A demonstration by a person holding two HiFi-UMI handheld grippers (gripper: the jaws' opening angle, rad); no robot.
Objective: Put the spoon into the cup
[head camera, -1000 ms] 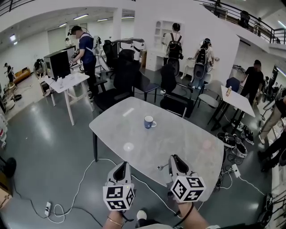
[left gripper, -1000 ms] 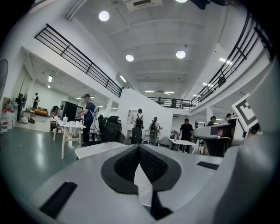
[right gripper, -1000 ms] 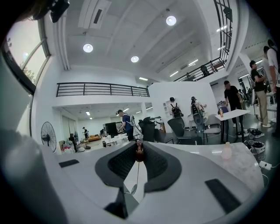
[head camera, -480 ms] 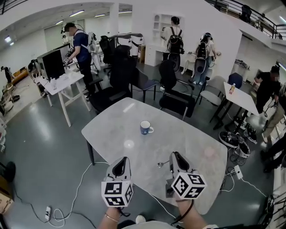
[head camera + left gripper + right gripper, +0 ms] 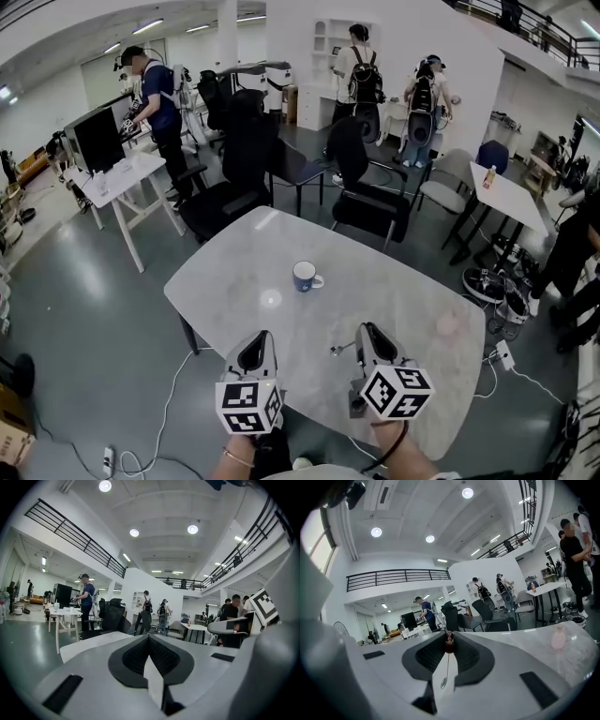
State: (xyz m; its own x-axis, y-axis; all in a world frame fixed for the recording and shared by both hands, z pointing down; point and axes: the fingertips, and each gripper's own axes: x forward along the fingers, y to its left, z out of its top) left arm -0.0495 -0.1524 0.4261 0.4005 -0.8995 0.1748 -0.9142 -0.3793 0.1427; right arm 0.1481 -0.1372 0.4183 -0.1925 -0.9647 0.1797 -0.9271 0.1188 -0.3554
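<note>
Two grippers show at the bottom of the head view, side by side over the near edge of a pale table (image 5: 234, 272). The left gripper (image 5: 255, 339) and the right gripper (image 5: 367, 330) both point away from the person across the tabletop. A small spoon (image 5: 339, 350) sticks out to the left from the right gripper's tip, just above the table. The blue cup (image 5: 304, 276) stands upright near the middle of the table, handle to the right, well apart from both grippers and beyond them. Black chairs (image 5: 370, 202) stand behind the far edge, and people (image 5: 155, 94) work at other tables farther back.

From the left gripper view, the left gripper (image 5: 149, 637) has its jaws brought together at the tips with nothing between them. The table (image 5: 93, 641) runs ahead of it, and the cup does not show here.

From the right gripper view, the right gripper (image 5: 449, 641) is clamped on the spoon (image 5: 449, 645). The spoon's dark brown end sits right at the jaw tips, and its thin shaft runs down toward the camera between the pads to a small bowl. The table (image 5: 534, 639) lies beyond, with a faint pink patch (image 5: 558, 639) on it at the right.
</note>
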